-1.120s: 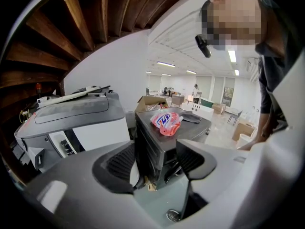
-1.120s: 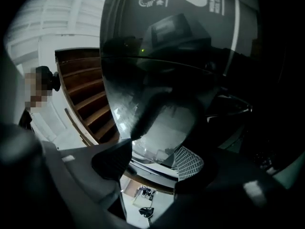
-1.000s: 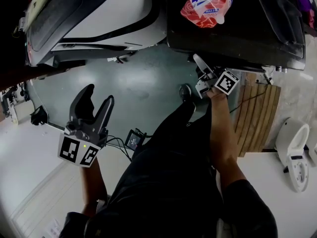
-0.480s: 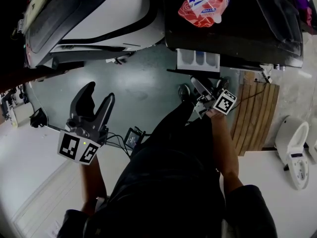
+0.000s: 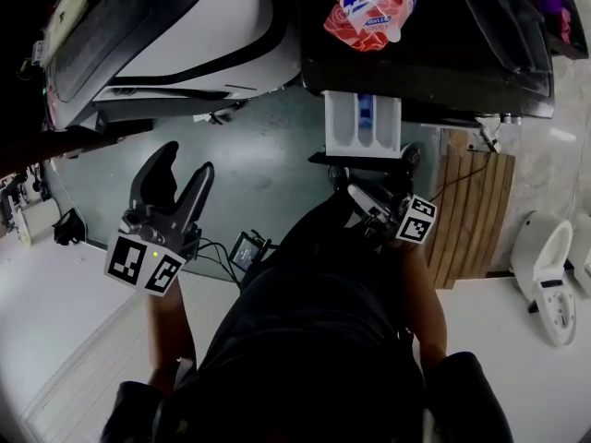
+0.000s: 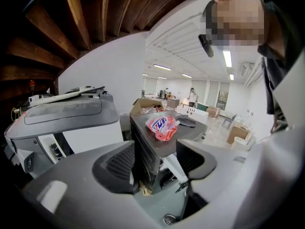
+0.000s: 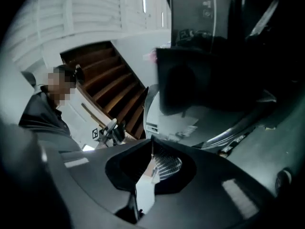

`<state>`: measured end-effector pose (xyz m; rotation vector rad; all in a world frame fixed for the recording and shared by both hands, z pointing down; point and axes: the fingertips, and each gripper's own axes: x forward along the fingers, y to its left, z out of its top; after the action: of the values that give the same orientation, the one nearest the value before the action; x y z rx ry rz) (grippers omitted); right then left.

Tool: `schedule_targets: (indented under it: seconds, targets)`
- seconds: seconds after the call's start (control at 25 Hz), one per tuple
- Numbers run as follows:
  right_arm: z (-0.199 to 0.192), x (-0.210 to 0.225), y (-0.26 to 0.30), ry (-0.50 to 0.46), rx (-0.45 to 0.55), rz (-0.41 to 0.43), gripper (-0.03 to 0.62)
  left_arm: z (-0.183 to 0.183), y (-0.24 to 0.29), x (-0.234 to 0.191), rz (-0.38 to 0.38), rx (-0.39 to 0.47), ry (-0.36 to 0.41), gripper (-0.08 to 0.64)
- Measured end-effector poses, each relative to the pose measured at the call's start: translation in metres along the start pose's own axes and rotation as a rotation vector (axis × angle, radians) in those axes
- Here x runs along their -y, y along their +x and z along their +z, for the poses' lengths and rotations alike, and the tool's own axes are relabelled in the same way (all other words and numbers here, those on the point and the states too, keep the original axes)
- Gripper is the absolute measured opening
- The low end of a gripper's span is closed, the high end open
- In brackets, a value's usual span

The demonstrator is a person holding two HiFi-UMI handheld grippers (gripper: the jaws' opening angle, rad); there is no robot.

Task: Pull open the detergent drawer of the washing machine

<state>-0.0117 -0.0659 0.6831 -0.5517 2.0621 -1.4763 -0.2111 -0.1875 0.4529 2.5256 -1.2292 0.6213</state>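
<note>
**Two hand-held grippers before an opened drawer**

The left hand-held gripper point(image 5: 185, 162) is held over the green floor point(image 5: 263, 150), its jaws spread wide. The right hand-held gripper point(image 5: 358, 194) is held near the drawer front. Its jaws have just been closing and are pressed pad to pad. Beyond, the detergent drawer point(image 5: 362, 123) is pulled out of the dark washing machine point(image 5: 434, 58), on which a red-and-white pouch point(image 5: 367, 3) is laid.

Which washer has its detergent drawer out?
The black washing machine with the red pouch on top: its white detergent drawer sticks out. The white washing machine shows none.
</note>
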Motion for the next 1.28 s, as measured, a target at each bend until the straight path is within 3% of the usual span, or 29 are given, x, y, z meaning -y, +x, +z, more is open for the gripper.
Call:
schedule_targets:
  seconds: [0.12, 0.48, 0.72, 1.04, 1.28]
  targets:
    - [-0.002, -0.004, 0.009, -0.041, -0.086, -0.026, 0.009, 0.008, 0.001, 0.009, -0.02, 0.022, 0.0, 0.325]
    - [0.021, -0.028, 0.001, -0.141, -0.175, -0.078, 0.014, 0.029, -0.006, 0.012, -0.021, 0.106, -0.008, 0.325]
    - [0.039, -0.064, 0.005, -0.249, -0.22, -0.064, 0.014, 0.036, -0.014, 0.011, -0.017, 0.157, -0.025, 0.325]
    - [0.076, -0.112, 0.013, -0.463, -0.261, -0.088, 0.032, 0.045, -0.023, 0.012, -0.022, 0.215, -0.038, 0.325]
    - [0.105, -0.153, 0.019, -0.71, -0.32, -0.152, 0.055, 0.055, -0.03, 0.012, -0.021, 0.263, -0.039, 0.325]
